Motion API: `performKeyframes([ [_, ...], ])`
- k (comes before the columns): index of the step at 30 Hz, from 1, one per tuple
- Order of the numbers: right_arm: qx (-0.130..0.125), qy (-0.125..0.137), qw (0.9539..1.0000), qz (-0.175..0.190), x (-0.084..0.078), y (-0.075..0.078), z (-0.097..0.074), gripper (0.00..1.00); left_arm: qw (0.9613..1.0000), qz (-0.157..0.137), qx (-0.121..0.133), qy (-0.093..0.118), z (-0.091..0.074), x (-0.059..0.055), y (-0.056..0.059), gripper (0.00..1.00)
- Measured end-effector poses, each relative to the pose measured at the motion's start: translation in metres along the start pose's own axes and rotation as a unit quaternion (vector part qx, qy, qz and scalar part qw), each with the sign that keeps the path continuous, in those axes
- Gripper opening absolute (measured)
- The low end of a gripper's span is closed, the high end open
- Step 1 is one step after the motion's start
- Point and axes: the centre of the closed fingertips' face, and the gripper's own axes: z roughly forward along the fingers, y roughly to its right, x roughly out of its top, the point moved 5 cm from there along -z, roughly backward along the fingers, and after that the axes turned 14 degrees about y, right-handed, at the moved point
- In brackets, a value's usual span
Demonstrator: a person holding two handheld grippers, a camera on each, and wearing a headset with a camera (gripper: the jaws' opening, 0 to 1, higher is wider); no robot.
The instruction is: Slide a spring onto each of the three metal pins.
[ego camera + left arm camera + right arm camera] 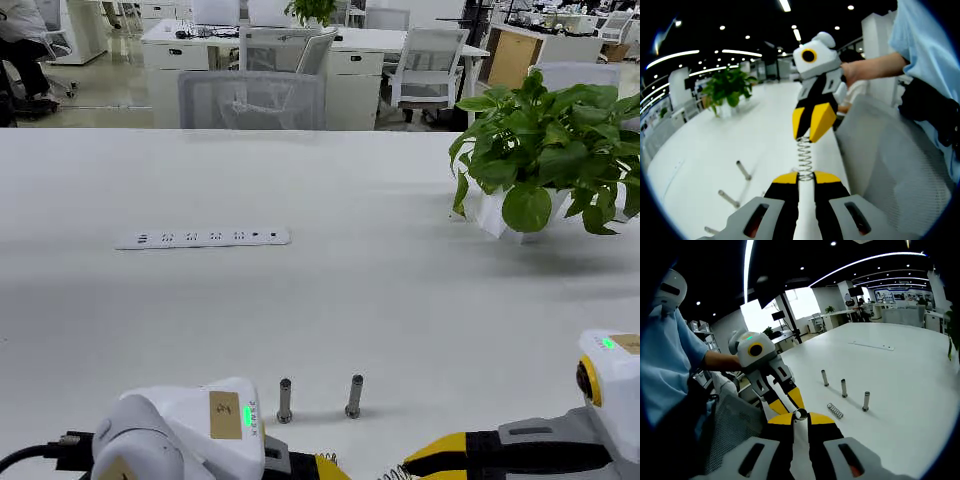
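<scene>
– Metal check: left gripper fingers clamp one end of the spring, right gripper fingers clamp the other, at the tabletop edge.
– Risk: pull them apart and it overstretches or pings off the edge. Pins further right stand bare.

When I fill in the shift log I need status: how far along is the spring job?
Done: nothing, the three pins stand bare. In hand: one spring, held at its ends by the left gripper and right gripper. Left: all three pins; another spring lies on the table beside them.
</scene>
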Motion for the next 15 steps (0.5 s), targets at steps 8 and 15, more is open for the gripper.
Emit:
performKeyframes([
  [8,0.0,-0.024,0.9985,-0.05,0.004,-0.004,0.006,0.12,0.9999,-0.011,0.004,-0.005,0.001,-0.002,0.0,0.09],
  [15,0.003,-0.046,0.9953,-0.086,0.005,-0.008,0.011,0.12,0.9998,-0.017,0.006,-0.01,0.001,-0.005,0.001,0.09],
])
